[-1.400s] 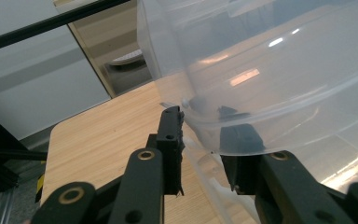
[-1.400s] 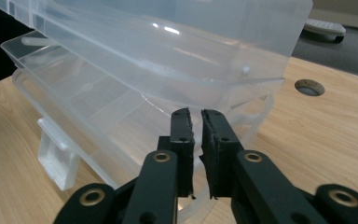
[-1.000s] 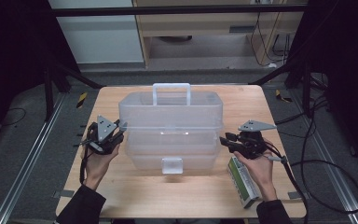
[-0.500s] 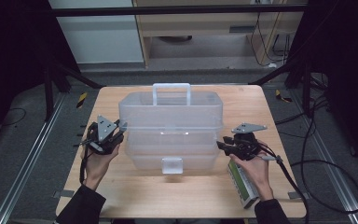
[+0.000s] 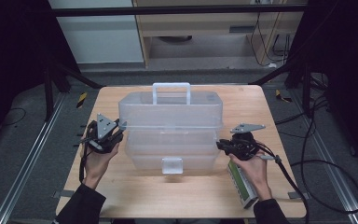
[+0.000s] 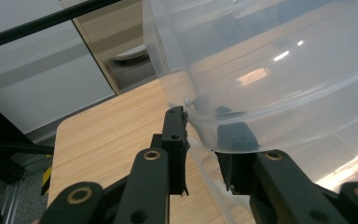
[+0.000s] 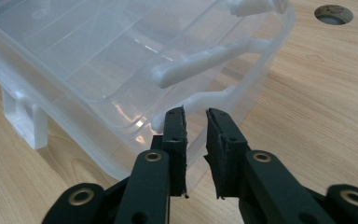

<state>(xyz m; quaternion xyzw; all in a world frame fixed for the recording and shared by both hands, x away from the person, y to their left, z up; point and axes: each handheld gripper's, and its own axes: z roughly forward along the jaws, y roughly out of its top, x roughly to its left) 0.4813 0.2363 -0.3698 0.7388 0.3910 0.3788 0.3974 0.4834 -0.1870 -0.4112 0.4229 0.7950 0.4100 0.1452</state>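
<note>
A clear plastic toolbox (image 5: 170,121) with a white handle (image 5: 171,91) stands mid-table. My left gripper (image 5: 120,126) is at the box's left end. In the left gripper view its jaws (image 6: 204,119) straddle the lid's rim (image 6: 200,154) and hold it, one jaw seen through the plastic. My right gripper (image 5: 220,145) is at the box's right end, low by the base. In the right gripper view its jaws (image 7: 196,112) have just been closing to a narrow gap. Their tips stand just short of a white bracket (image 7: 200,58), with nothing pinched between them.
A green and white carton (image 5: 242,184) lies on the wooden table (image 5: 135,186) under the right forearm. The box's white front latch (image 5: 172,164) faces the person. Cables trail off the table's right side. A round hole (image 7: 333,14) is in the tabletop beyond the box.
The right gripper has shifted slightly down and in toward the box's right end, and its jaws have narrowed. The left gripper and the box have not moved.
</note>
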